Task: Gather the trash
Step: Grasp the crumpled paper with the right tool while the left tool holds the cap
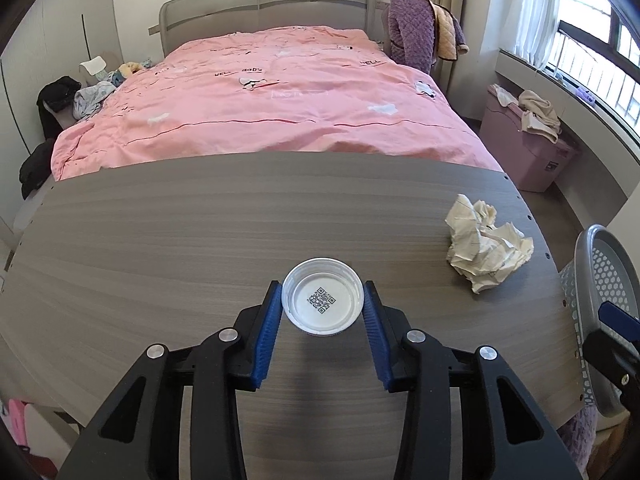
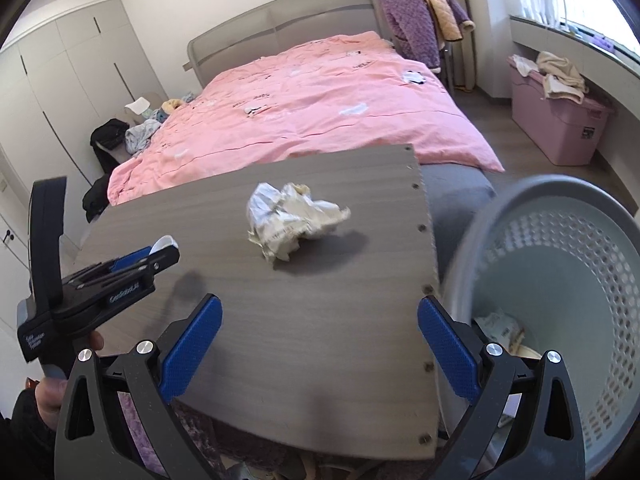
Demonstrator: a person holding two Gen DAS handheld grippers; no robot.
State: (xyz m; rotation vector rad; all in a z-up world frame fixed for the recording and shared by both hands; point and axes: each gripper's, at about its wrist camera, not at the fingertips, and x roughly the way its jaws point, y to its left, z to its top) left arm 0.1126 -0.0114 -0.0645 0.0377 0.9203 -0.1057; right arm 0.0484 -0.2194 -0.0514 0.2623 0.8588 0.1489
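A white plastic lid (image 1: 322, 302) with a QR code inside lies on the grey wooden table (image 1: 180, 240). My left gripper (image 1: 323, 304) has its blue pads against both sides of the lid, shut on it; it also shows in the right wrist view (image 2: 160, 250). A crumpled paper ball (image 1: 486, 248) lies at the table's right side, also in the right wrist view (image 2: 294, 220). My right gripper (image 2: 320, 320) is open and empty above the table's near right edge, beside the grey perforated basket (image 2: 560, 280).
The basket (image 1: 600, 280) stands off the table's right edge with some paper trash (image 2: 500, 330) inside. A bed with a pink cover (image 1: 272, 100) lies behind the table. A pink storage box (image 1: 528, 148) stands by the window.
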